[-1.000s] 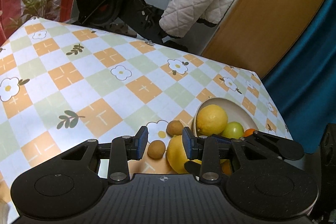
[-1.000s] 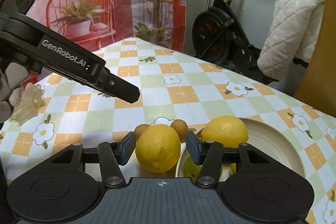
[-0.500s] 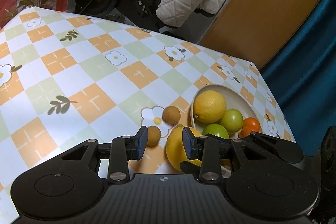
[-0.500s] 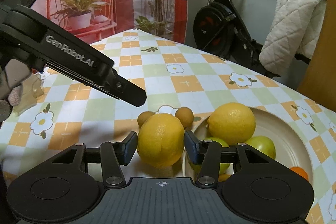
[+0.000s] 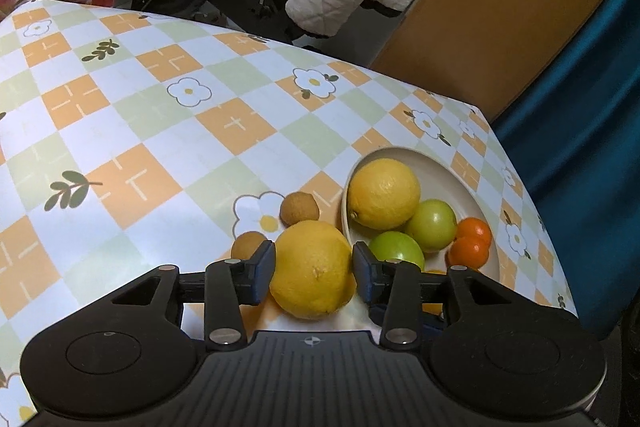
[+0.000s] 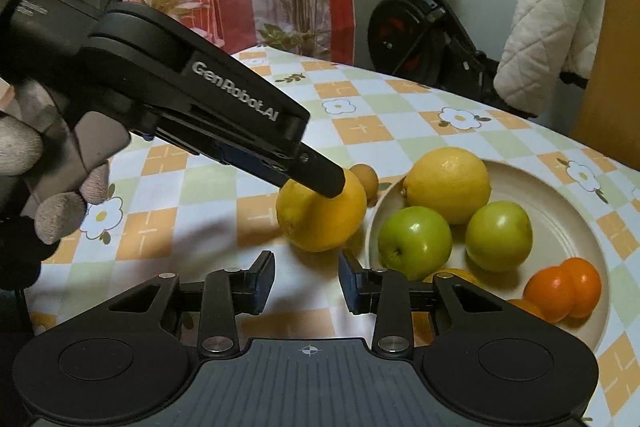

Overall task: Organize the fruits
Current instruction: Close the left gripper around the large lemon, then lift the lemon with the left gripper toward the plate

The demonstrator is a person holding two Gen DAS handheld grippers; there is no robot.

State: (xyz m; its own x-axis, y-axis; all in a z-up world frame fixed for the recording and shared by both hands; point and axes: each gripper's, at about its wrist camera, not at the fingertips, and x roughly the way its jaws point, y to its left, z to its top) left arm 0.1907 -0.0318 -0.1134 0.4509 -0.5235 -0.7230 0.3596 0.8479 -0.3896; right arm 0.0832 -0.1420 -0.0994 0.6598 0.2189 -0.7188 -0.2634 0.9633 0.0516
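1. The left gripper [image 5: 314, 267] has just been opening; its fingers straddle the lemon [image 5: 312, 269] on the bench [image 5: 160, 131], beside the plate [image 5: 460, 171].
2. The right gripper [image 6: 306, 281] has just been closing; its fingers hold nothing.

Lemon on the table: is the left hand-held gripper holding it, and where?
The left hand-held gripper straddles the lemon at its widest sides, jaws just opened further. The lemon sits on the tablecloth; whether the pads grip it cannot be told.
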